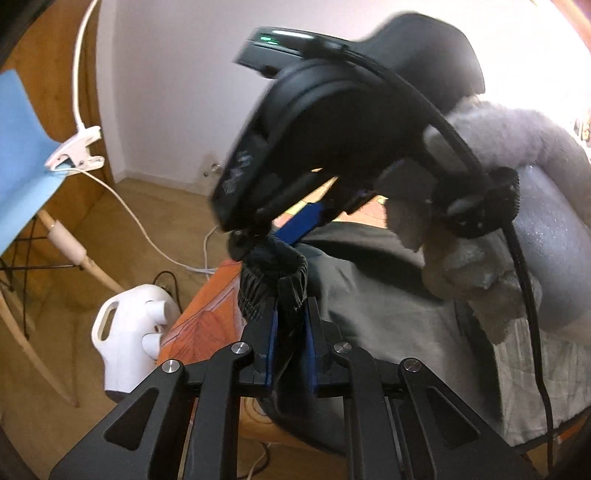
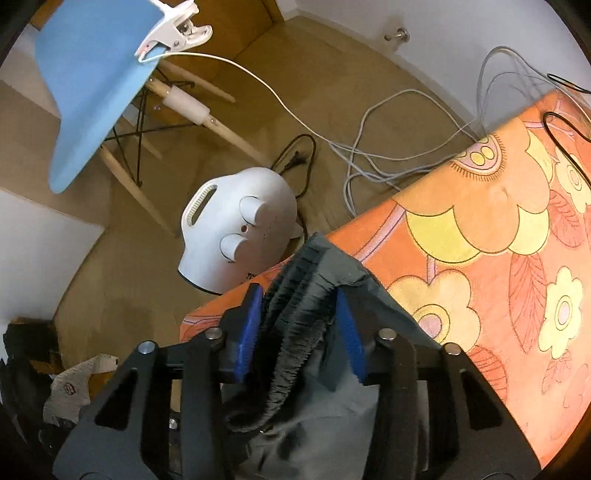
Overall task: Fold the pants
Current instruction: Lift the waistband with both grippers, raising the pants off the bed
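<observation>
In the left wrist view, far left, we see a blue chair (image 1: 18,155) with a white clip (image 1: 75,147) on its edge and a white cable (image 1: 129,210) trailing from it over the wooden floor. Below stands a white appliance (image 1: 129,332), just beside the orange edge of the surface (image 1: 199,328). At centre our left hand-held gripper (image 1: 290,314) is nearly closed, its blue pads pinching the dark elastic cuff (image 1: 275,277) of the pants (image 1: 369,295), whose grey cloth spreads to the right over the surface. Above the cuff our right hand-held gripper (image 1: 291,232) looms, blurred, one blue finger reaching the same cuff. Further right, a hand in a grey fleece glove (image 1: 498,155) grips its handle.

In the right wrist view the chair (image 2: 92,81), the clip (image 2: 173,33) and the appliance (image 2: 236,240) lie left of centre on the floor, with loose grey cables (image 2: 388,147) beyond. Our right hand-held gripper (image 2: 299,317) stands partly open with the bunched elastic (image 2: 295,314) of the pants (image 2: 332,424) between its blue pads; the left pad touches the cloth, and whether the right one presses it we cannot tell. To the right stretches the flowered orange surface (image 2: 498,258), the pants lying at its near corner.
</observation>
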Tool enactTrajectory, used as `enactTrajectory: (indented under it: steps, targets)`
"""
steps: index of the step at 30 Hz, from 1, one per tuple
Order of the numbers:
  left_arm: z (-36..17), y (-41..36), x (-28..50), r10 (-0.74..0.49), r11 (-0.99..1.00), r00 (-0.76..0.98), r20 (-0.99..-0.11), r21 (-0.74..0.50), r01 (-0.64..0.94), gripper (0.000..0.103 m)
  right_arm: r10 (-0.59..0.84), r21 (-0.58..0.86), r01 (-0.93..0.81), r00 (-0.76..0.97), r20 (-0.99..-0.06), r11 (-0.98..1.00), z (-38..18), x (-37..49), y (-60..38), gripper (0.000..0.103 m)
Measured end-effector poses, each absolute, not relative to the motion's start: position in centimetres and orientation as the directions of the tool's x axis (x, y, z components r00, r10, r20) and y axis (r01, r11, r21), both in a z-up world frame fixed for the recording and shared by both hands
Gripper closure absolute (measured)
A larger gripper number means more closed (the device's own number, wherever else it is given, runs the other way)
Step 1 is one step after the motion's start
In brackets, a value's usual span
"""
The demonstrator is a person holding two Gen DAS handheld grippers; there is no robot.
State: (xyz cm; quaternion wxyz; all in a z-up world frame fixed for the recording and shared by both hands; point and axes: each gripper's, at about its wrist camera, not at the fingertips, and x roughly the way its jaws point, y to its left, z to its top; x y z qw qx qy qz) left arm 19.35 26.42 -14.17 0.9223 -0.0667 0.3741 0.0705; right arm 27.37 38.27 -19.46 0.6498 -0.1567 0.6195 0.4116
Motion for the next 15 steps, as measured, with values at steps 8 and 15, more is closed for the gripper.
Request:
enactTrajectory:
  steps: [8, 15]
  targets:
    - [-14.7, 27.3, 18.7, 0.150, 0.961, 0.682, -0.716, -0.057, -0.272, 0.068, 0.414, 0.400, -0.669, -0.148, -0.898, 0.627, -19.7, 28.8, 36.8, 0.072]
    - [-15.7, 29.0, 19.9, 0.109, 0.934, 0.659, -0.744, -0.150, -0.324, 0.057, 0.442, 0.439, -0.639, -0.169, -0.881, 0.632, -19.7, 29.0, 36.2, 0.073]
